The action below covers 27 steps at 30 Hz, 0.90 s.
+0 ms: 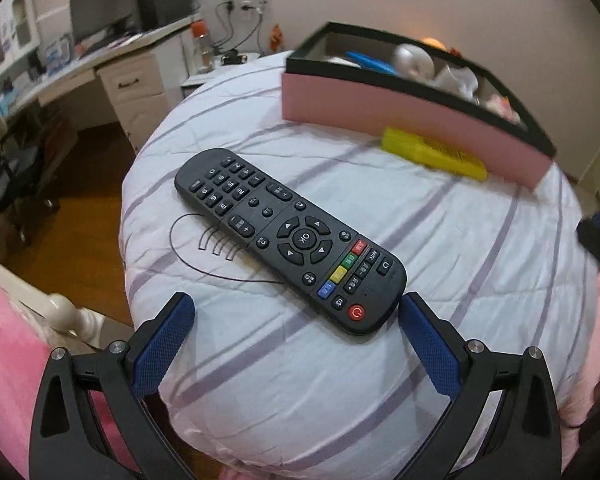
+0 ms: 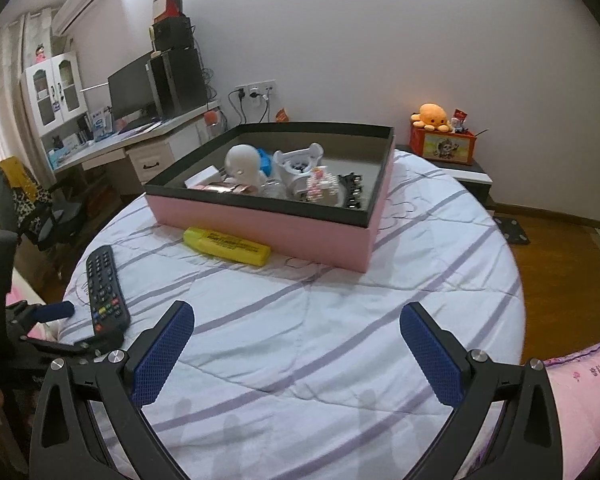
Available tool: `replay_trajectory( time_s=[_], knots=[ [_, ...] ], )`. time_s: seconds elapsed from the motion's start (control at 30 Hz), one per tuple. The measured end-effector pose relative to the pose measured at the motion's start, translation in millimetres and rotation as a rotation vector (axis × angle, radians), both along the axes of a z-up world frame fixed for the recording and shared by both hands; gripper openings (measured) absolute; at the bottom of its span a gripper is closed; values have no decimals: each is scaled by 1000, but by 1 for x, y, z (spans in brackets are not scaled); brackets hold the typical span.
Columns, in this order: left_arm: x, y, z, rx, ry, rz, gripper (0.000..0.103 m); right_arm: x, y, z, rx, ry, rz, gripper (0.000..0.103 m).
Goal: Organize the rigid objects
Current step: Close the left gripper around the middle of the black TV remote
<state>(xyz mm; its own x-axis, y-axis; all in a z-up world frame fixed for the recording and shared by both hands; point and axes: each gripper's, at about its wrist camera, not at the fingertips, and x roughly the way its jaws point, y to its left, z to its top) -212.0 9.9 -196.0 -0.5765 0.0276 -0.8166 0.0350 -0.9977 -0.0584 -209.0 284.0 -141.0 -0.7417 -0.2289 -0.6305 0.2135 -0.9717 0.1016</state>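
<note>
- The bed (image 2: 340,320), in its white striped cover, carried everything.
- The pink box (image 2: 268,220) sat at the far side, already holding toys.
- Your left gripper (image 1: 296,312) was spread wide, its jaws flanking the remote's near end.
- Your right gripper (image 2: 296,320) hung released over bare cover.
- The remote (image 1: 292,236) lay flat near the bed's edge.
- The yellow marker (image 2: 226,246) lay against the box's front wall.

Each gripper (image 1: 296,308) (image 2: 296,316) has black arms, silver screws and textured blue finger pads (image 1: 430,344).

The black remote (image 1: 290,240) shows "OK" on its centre button and digits on its keypad
</note>
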Motion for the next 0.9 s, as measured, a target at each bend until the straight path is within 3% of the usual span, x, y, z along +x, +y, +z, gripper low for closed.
replay_trajectory(
  time_s=[0.1, 0.17, 0.33, 0.43, 0.67, 0.9],
  knots=[
    [-6, -4, 2, 91, 6, 13, 103, -2, -10, -2, 7, -7, 22, 103],
    [-15, -3, 0, 104, -4, 37, 103, -2, -15, -3, 10, -14, 35, 103],
    [-36, 4, -2, 29, 2, 61, 103, -6, -16, -7, 18, -25, 40, 103],
    [-39, 8, -5, -29, 22, -4, 94, -8, -13, -8, 17, -34, 35, 103],
    [-21, 10, 2, -90, 61, -179, 47, -16, -11, -14, 8, -50, 16, 103],
    [-14, -8, 3, -42, 59, -227, 48, -31, -28, -20, 6, -83, 38, 103]
  ],
)
